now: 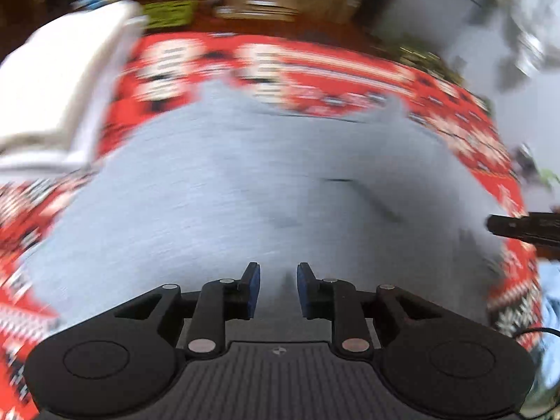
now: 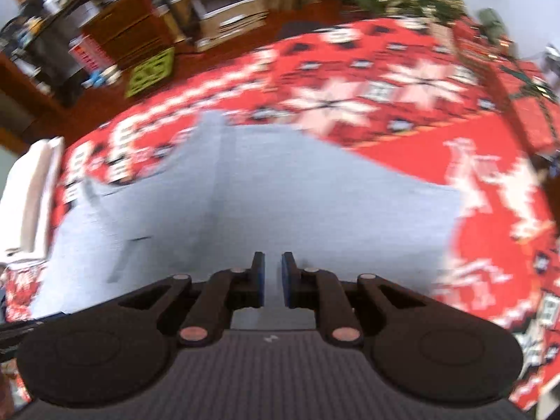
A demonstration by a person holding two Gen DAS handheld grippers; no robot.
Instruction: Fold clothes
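A pale grey garment [image 1: 245, 182] lies spread flat on a red, white and black patterned cloth [image 1: 350, 80]. My left gripper [image 1: 278, 276] hovers over the garment's near part, open, with nothing between its blue pads. In the right wrist view the same grey garment [image 2: 280, 189] fills the middle, and my right gripper [image 2: 273, 266] hangs above its near edge, its fingers a small gap apart and empty. The right gripper's dark tip [image 1: 518, 227] shows at the right edge of the left wrist view. Both views are motion-blurred.
A stack of folded white cloth [image 1: 66, 80] sits at the left of the patterned cloth [image 2: 385, 80], also visible as white cloth [image 2: 31, 196] at the left edge. Wooden shelves [image 2: 224, 3], a yellow-green crate [image 2: 150, 70] and cluttered furniture stand beyond the table.
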